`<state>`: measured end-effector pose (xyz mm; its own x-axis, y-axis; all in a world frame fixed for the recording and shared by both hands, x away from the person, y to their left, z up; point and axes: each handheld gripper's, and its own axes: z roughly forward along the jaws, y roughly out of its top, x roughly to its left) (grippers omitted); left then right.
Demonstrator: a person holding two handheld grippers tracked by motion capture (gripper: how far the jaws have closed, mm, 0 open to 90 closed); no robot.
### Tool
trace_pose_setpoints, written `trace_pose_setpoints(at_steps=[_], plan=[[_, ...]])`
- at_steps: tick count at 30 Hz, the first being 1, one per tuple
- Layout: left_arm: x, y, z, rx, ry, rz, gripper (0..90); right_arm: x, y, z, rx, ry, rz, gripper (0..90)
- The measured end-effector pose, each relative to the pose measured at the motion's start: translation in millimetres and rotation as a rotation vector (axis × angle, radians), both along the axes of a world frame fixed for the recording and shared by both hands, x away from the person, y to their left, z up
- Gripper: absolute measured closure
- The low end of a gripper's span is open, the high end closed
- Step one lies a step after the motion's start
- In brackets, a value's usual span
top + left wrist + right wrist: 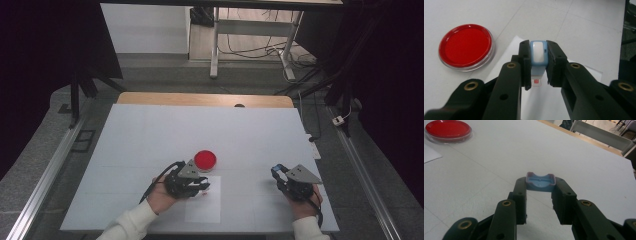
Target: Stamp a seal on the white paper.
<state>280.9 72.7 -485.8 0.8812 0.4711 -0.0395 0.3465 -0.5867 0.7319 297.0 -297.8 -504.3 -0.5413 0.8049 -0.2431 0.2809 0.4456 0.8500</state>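
Stamp body [538, 53], a small light-blue plastic block with rounded corners and a glossy white oval panel on its top, sits clamped between the matte black jaws of the left gripper [537, 65]. Beneath the block a clear lower section shows, with a tiny red square mark at its foot, poised over a sheet of white paper [549, 105] that lies flat on the table [150, 135]. In the high view the left gripper [200, 186] is at the upper left part of that sheet [205, 210], with a small red mark just beside its tip.

The right gripper [539, 185] has its jaws pressed on the stamp cap [540, 182], a shallow blue plastic shell with a pinkish rim, a hollow inside and a curved dip in its near edge. In the high view the right gripper [278, 172], topped by its grey three-cornered plate, is well apart from the left one, toward the right side of the table.

A round ink pad [205, 159] lies just beyond the left gripper: a flat disc of saturated red set in a clear, shiny plastic dish with a raised rim [466, 47]. The table surface is smooth, pale and matte, crossed by faint seam lines
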Motion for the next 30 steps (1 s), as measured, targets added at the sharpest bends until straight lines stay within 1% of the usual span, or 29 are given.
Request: trace_pose_setpoints(at_steps=[5,10,13,21,30], plan=[[1.4,4.2,4.5,-0.016,-0.006,0.013,75.6,0.0,0.0,0.0,0.0,0.0,0.0,65.6],[3.1,9.1,9.5,-0.045,-0.009,0.031,75.6,0.0,0.1,0.0,0.0,0.001,0.001,65.6],[4.4,13.3,12.7,-0.056,-0.011,0.04,75.6,0.0,0.1,0.0,0.001,0.001,0.001,65.6],[6.8,26.4,24.1,-0.119,-0.015,0.072,75.6,0.0,0.2,-0.1,0.0,0.001,0.002,65.6],[7.8,34.4,30.9,-0.148,-0.026,0.092,75.6,0.3,0.3,-0.2,-0.001,0.0,0.002,65.6]])
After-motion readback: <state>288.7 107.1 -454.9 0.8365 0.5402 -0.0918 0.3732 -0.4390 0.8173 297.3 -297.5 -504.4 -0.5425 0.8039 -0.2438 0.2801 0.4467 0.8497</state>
